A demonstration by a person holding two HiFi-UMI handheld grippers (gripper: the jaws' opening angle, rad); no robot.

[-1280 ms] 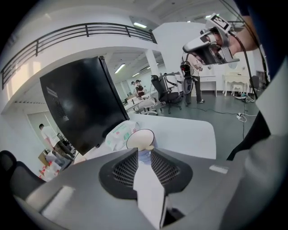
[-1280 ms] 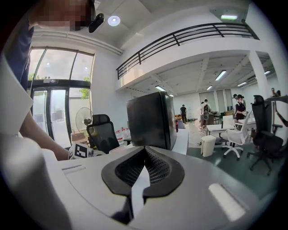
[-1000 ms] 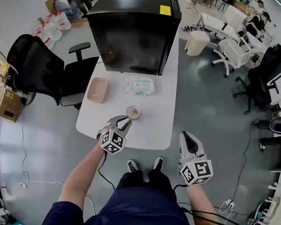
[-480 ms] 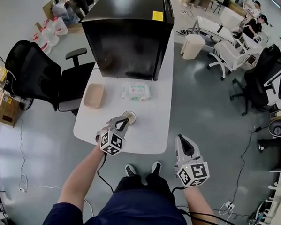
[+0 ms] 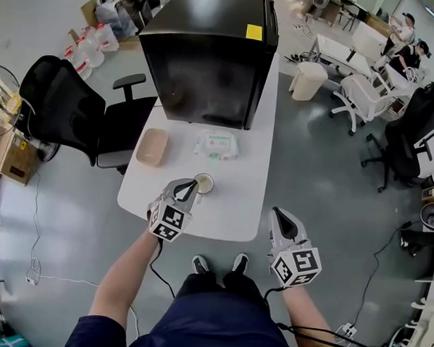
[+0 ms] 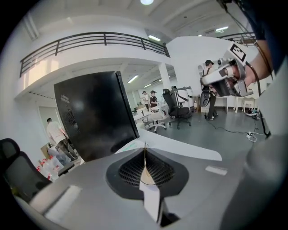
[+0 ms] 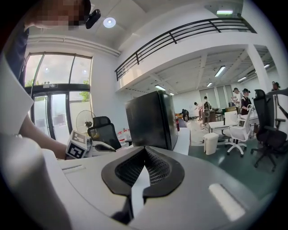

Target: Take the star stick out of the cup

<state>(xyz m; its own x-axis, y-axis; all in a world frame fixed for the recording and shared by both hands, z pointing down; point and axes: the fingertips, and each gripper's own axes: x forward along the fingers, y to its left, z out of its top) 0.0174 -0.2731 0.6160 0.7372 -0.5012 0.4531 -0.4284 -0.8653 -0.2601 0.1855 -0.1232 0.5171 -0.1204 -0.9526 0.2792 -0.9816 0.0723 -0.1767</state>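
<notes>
A small tan cup [image 5: 205, 184] stands near the front of the white table [image 5: 233, 206]. My left gripper [image 5: 190, 188] has its tips at the cup's near left rim. In the left gripper view the left gripper [image 6: 145, 167] has its jaws pressed together on a thin stick [image 6: 145, 155] that rises between them, with a sliver of the cup [image 6: 146, 178] just below. The stick's star end is not visible. My right gripper [image 5: 282, 215] hangs past the table's front right corner. The right gripper [image 7: 143, 168] is shut with nothing in it.
A large black box [image 5: 209, 53] fills the table's far end. In front of it lie a pack of wipes [image 5: 217, 144] and a tan tray [image 5: 152, 145]. A black office chair [image 5: 65, 103] stands left of the table. More chairs and desks stand at the right.
The left gripper's tips have edged closer to the cup's rim. The head view has shifted a little. The right gripper has hardly moved.
</notes>
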